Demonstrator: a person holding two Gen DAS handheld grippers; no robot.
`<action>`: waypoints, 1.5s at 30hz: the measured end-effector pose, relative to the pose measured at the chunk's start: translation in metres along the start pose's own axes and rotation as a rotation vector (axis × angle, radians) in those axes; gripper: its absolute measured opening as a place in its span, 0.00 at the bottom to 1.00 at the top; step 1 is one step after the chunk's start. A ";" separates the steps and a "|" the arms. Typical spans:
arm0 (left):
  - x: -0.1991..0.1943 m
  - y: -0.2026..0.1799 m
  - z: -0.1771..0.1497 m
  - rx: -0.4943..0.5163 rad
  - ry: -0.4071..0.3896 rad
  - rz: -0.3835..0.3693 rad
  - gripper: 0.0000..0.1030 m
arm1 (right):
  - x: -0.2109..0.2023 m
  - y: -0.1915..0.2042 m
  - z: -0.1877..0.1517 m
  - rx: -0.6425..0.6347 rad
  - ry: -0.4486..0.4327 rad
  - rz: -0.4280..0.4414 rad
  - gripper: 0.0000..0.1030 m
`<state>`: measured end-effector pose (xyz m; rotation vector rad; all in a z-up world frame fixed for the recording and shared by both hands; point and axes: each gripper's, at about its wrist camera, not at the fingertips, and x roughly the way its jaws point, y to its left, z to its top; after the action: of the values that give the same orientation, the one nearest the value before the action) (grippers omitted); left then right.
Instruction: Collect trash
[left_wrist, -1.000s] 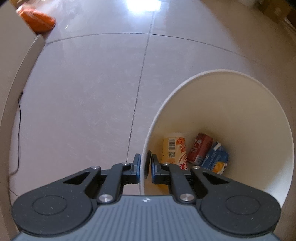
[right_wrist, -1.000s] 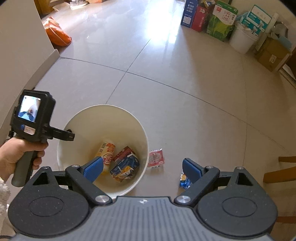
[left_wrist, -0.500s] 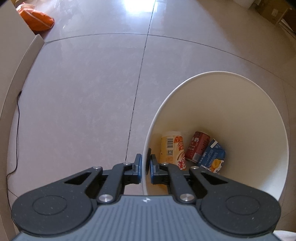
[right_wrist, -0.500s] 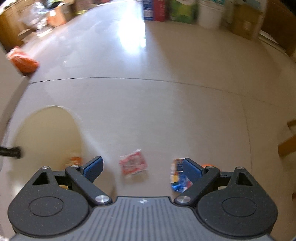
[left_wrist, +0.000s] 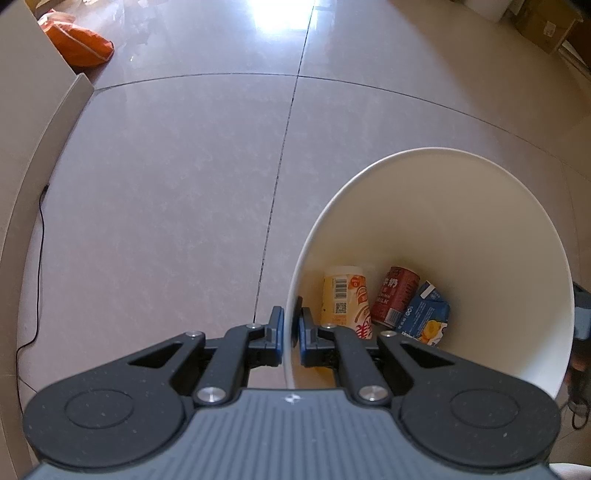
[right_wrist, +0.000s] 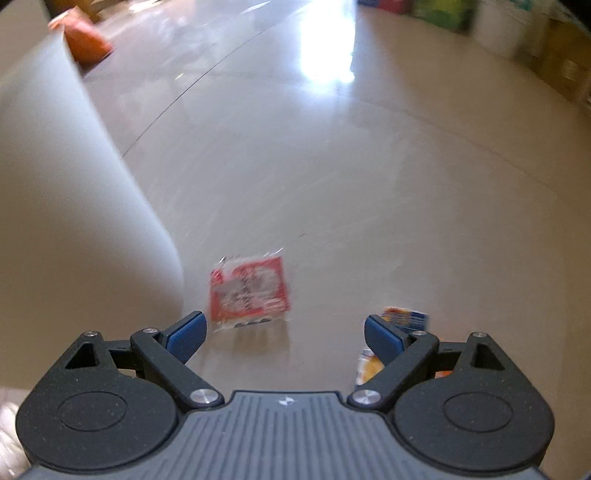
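Trash-wise, your red-and-white crinkly plastic wrapper (right_wrist: 249, 293) lies flat on the glossy beige tiled floor (right_wrist: 369, 177), just past your right gripper (right_wrist: 284, 332) at roughly 11 o'clock from its fingertips. That gripper's blue-padded fingers (right_wrist: 186, 332) are spread wide with nothing between them. A second piece, a blue-and-orange crumpled packet (right_wrist: 404, 321), sits right behind the right-hand finger at about 2 o'clock, partly hidden by it. The whole right view is motion-blurred, so I can't read any print on either piece.

Your left gripper (left_wrist: 291, 328) is pinching the near rim of the round cream-white plastic bin (left_wrist: 480, 229), one pad outside the wall and one inside, pressed together on it. The bin looks tilted toward the camera. At its bottom are a pale yellow paper cup with a barcode (left_wrist: 345, 299), a dark red drink can (left_wrist: 395, 297) just right of it, and a blue juice carton with an orange picture (left_wrist: 424, 317) touching the can at 4 o'clock. In the right view the same bin's outer wall fills the left side, just beside the wrapper.

Up at 10 o'clock in the left view, an orange bag (left_wrist: 79, 46) lies on the floor, and a thin black cable (left_wrist: 40, 240) runs along the left edge.
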<state>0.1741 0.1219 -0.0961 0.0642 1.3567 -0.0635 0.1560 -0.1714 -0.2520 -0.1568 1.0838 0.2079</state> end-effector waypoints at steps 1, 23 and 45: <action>0.000 0.000 0.000 -0.004 -0.001 0.001 0.06 | 0.010 0.002 -0.002 -0.027 0.012 0.010 0.92; 0.003 -0.010 0.004 0.030 -0.001 0.061 0.07 | 0.115 0.025 -0.009 -0.254 -0.039 0.050 1.00; 0.009 -0.014 0.008 0.067 0.019 0.074 0.07 | 0.129 0.022 -0.001 -0.174 -0.048 0.024 1.00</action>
<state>0.1825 0.1070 -0.1029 0.1719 1.3698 -0.0459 0.2075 -0.1387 -0.3676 -0.2933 1.0195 0.3256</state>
